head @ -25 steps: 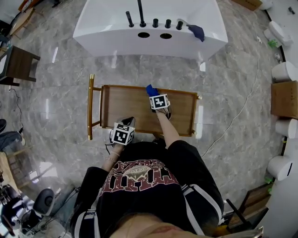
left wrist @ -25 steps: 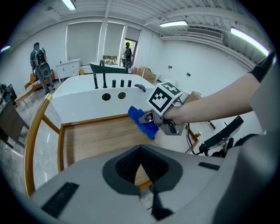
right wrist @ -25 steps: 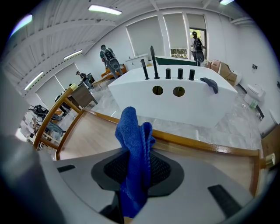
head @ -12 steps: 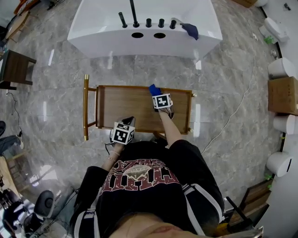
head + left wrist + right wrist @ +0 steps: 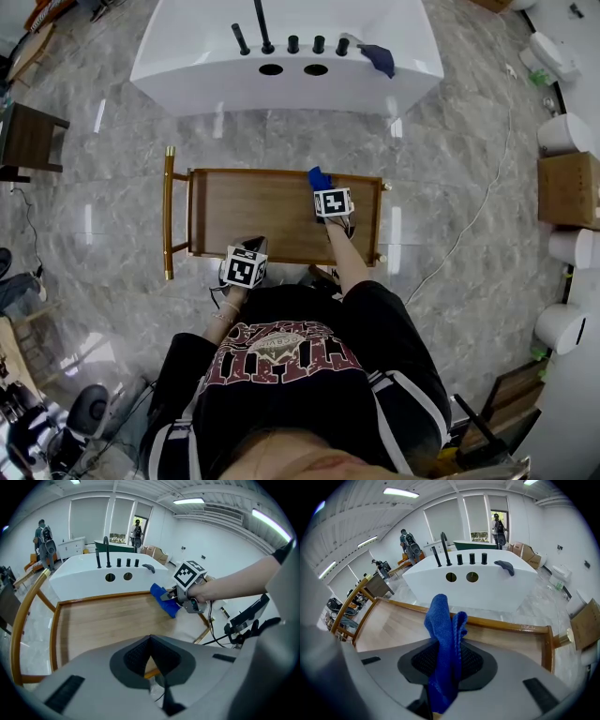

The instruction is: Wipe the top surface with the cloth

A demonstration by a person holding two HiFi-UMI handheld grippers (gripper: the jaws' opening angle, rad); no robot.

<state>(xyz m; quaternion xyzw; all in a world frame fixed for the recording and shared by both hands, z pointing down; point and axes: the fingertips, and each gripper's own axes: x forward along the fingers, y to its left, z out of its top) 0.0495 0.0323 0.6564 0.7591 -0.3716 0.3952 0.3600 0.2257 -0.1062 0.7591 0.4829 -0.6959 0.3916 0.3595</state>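
Blue cloth (image 5: 440,620) — soft, light, likely bunching — is hanging clamped at its fold in the right gripper (image 5: 449,660), over the far right corner of the trolley top (image 5: 253,211); left gripper (image 5: 150,644) is hovering closed, empty.

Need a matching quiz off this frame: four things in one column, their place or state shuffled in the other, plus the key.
Things:
1. blue cloth
2. left gripper
3. dark cloth
4. gold handle

Place or state:
A. lying on the rim of the white tub
B. jaws together, nothing between them, by the near edge of the cart
C. at the cart's left end in the head view
D. clamped in the right gripper, over the cart's far right part

Pairs: 1-D, 2-B, 3-A, 4-C
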